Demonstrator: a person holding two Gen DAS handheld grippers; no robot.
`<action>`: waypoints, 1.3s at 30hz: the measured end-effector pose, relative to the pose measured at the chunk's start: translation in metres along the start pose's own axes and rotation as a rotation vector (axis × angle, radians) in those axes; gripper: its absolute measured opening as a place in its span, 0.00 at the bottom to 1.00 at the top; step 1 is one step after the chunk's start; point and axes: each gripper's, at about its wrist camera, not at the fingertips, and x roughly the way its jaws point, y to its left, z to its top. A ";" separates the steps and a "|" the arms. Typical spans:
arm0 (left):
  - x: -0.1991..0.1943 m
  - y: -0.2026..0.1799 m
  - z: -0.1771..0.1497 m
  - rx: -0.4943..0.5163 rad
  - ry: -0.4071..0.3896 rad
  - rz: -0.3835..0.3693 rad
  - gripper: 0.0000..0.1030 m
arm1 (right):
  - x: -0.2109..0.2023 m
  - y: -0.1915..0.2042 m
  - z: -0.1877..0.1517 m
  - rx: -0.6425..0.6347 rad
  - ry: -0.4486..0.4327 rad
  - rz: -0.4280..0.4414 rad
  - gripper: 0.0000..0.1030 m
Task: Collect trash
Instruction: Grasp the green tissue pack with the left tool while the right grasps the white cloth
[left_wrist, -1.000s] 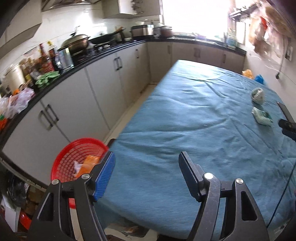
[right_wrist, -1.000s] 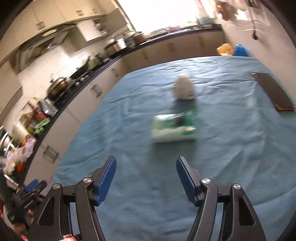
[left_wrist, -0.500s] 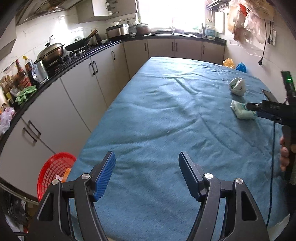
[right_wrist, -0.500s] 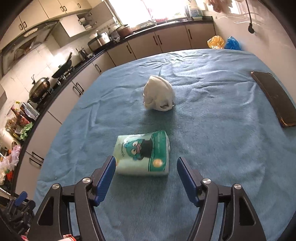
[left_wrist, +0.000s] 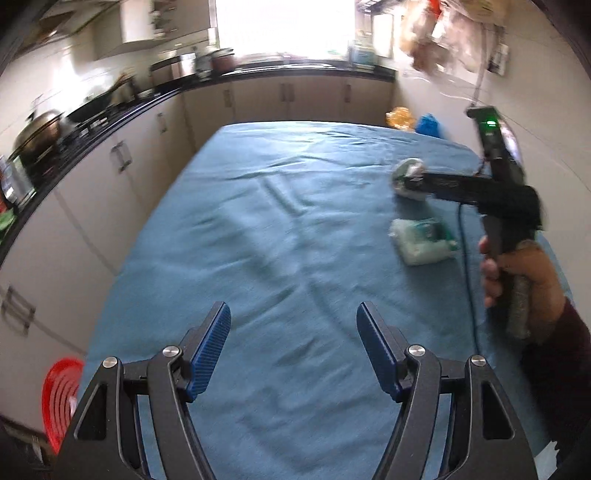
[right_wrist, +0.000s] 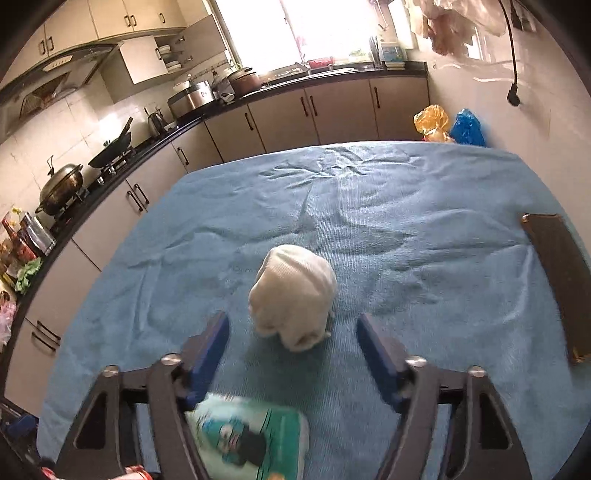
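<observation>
Crumpled white paper wad (right_wrist: 293, 299) on the blue tablecloth (right_wrist: 388, 229) is framed by the closing, not-yet-gripping right gripper (right_wrist: 290, 326), probably for binning; left gripper (left_wrist: 293, 345) is held empty, spread.

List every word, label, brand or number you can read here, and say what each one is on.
None can be read.
Tissue pack: a cartoon figure shows, but any print is blurred.
Rice cooker on the counter: a small mark, too small to read.
Boxes by the window: printing too small to read.
</observation>
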 end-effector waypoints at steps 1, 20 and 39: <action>0.005 -0.007 0.007 0.021 -0.005 -0.021 0.68 | 0.004 -0.003 -0.001 0.008 0.018 0.022 0.37; 0.130 -0.119 0.074 0.327 0.152 -0.418 0.76 | -0.041 -0.072 0.002 0.238 -0.022 0.130 0.28; 0.083 -0.146 0.022 0.538 0.161 -0.395 0.52 | -0.041 -0.077 0.003 0.263 -0.016 0.128 0.28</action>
